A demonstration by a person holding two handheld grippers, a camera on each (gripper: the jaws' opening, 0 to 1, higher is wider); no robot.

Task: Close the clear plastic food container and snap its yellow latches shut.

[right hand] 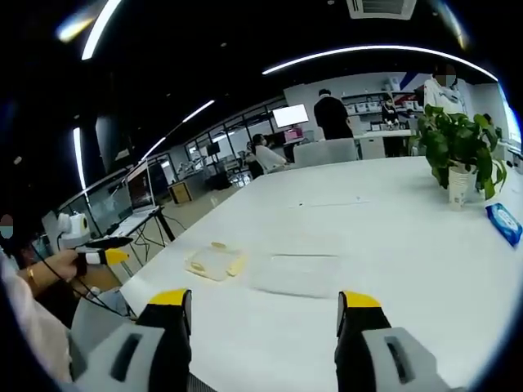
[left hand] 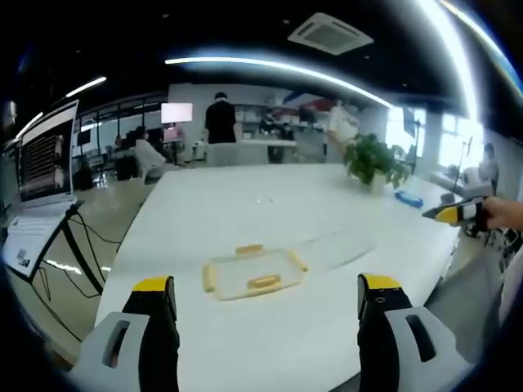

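A clear plastic piece with yellow latches [left hand: 253, 273] [right hand: 214, 263] lies flat on the white table [left hand: 245, 204] [right hand: 392, 212]. To its right rests a second clear piece [left hand: 339, 247] [right hand: 298, 273] without latches, apart from the first. My left gripper [left hand: 265, 287] hovers near the table's front edge, open, its yellow-tipped jaws wide apart and short of the latched piece. My right gripper [right hand: 265, 300] is also open and empty, with both pieces ahead of it. A hand holds the right gripper [left hand: 458, 214] at the far right, and another holds the left gripper [right hand: 102, 257] at the far left.
A potted plant [left hand: 376, 159] [right hand: 458, 147] and a blue packet [left hand: 409, 198] [right hand: 507, 222] sit far back on the table. A monitor on a stand [left hand: 45, 155] with cables is left of the table. People stand and sit at desks in the background.
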